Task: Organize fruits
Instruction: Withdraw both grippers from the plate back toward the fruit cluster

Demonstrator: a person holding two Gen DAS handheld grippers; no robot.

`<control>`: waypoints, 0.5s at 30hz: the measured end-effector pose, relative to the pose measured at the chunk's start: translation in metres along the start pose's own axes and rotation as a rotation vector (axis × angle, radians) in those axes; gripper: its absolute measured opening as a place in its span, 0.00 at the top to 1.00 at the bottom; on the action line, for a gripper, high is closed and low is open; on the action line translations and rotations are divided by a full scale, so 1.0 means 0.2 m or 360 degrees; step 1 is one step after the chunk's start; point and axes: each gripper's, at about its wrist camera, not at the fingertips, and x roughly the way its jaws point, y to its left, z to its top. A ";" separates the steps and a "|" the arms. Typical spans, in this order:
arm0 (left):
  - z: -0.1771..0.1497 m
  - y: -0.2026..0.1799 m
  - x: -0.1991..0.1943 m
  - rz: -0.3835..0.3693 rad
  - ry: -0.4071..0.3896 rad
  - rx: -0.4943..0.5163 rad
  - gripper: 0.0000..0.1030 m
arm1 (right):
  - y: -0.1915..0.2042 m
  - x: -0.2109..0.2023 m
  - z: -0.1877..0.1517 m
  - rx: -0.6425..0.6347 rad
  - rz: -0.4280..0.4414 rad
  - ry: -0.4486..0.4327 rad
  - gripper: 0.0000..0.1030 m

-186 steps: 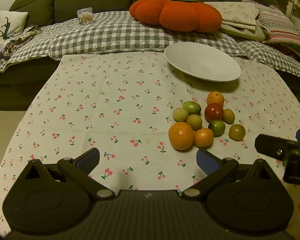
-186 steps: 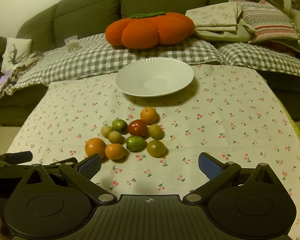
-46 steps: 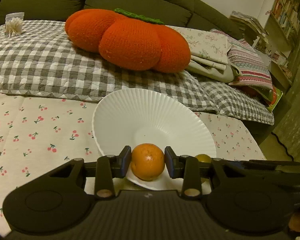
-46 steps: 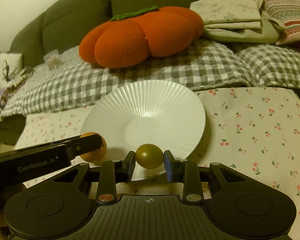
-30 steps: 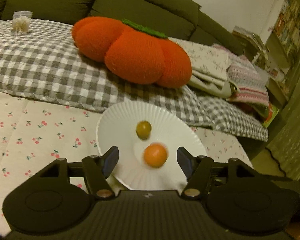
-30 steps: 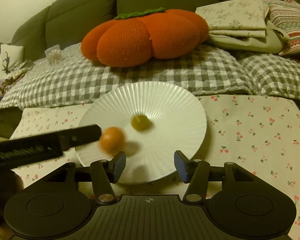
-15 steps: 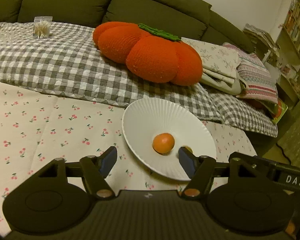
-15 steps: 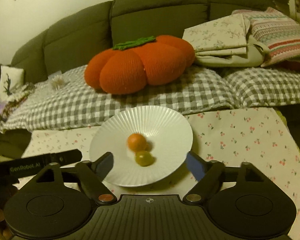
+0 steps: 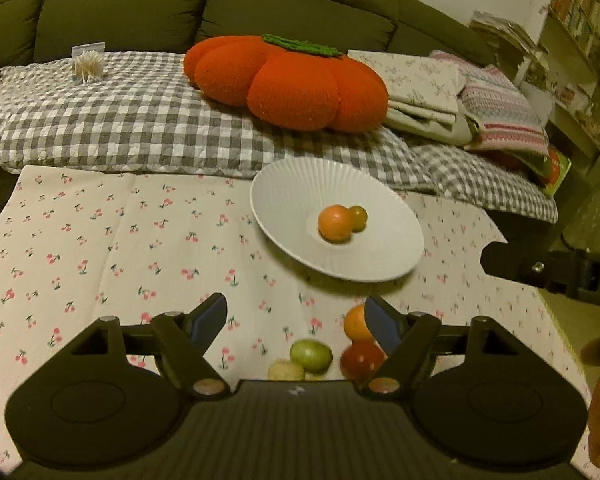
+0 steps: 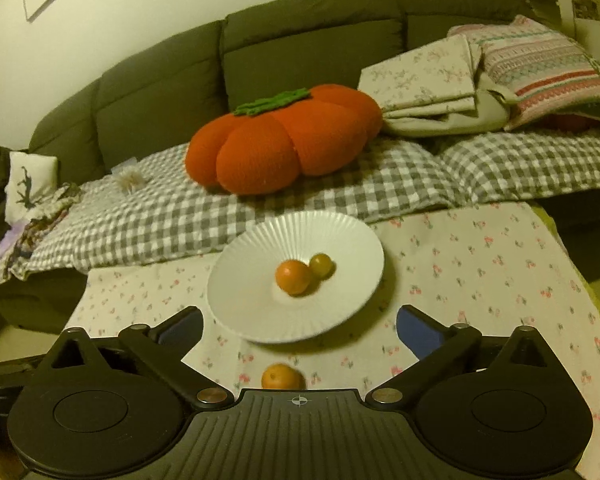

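Fruits are partly sorted: an orange (image 10: 293,277) and a small olive-green fruit (image 10: 322,265) lie touching in the middle of the white plate (image 10: 252,300), near the worktop's (image 9: 100,240) far edge. Your left tongs (image 9: 294,320) and right tongs (image 10: 298,326) have just been opening and stand released, nothing between them. Still on the cloth nearer you: another orange (image 9: 354,322), a green fruit (image 9: 311,355), a red one (image 9: 360,360), a pale one (image 9: 286,371); any others are hidden.

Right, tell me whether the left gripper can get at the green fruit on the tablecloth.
Probably yes. The left gripper is open and empty, and the green fruit lies just below it, uncovered, though a red fruit and a pale one crowd it.
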 end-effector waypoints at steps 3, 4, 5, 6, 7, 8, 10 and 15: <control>-0.04 -0.02 -0.03 -0.0001 0.0016 0.0012 0.20 | -0.01 -0.05 -0.05 0.0032 0.0002 -0.0002 0.00; -0.05 -0.03 -0.04 -0.0003 0.0026 0.0016 0.19 | -0.01 -0.07 -0.07 0.0039 0.0006 -0.0001 0.00; -0.07 -0.03 -0.04 -0.0005 0.0033 0.0021 0.19 | -0.01 -0.08 -0.09 0.0046 0.0007 0.0000 0.00; -0.09 -0.04 -0.05 -0.0001 0.0041 0.0029 0.16 | 0.00 -0.10 -0.11 0.0048 0.0006 0.0002 0.00; -0.11 -0.05 -0.06 0.0007 0.0048 0.0035 0.13 | 0.00 -0.11 -0.12 0.0043 0.0003 0.0007 0.00; -0.13 -0.05 -0.06 0.0018 0.0058 0.0038 0.12 | 0.00 -0.12 -0.13 0.0032 -0.0002 0.0014 0.00; -0.16 -0.06 -0.06 0.0030 0.0073 0.0039 0.11 | 0.02 -0.13 -0.15 -0.0016 -0.0012 0.0023 0.00; -0.26 -0.09 -0.06 0.0021 0.0115 0.0042 0.08 | 0.07 -0.15 -0.17 -0.0136 -0.0013 0.0003 0.00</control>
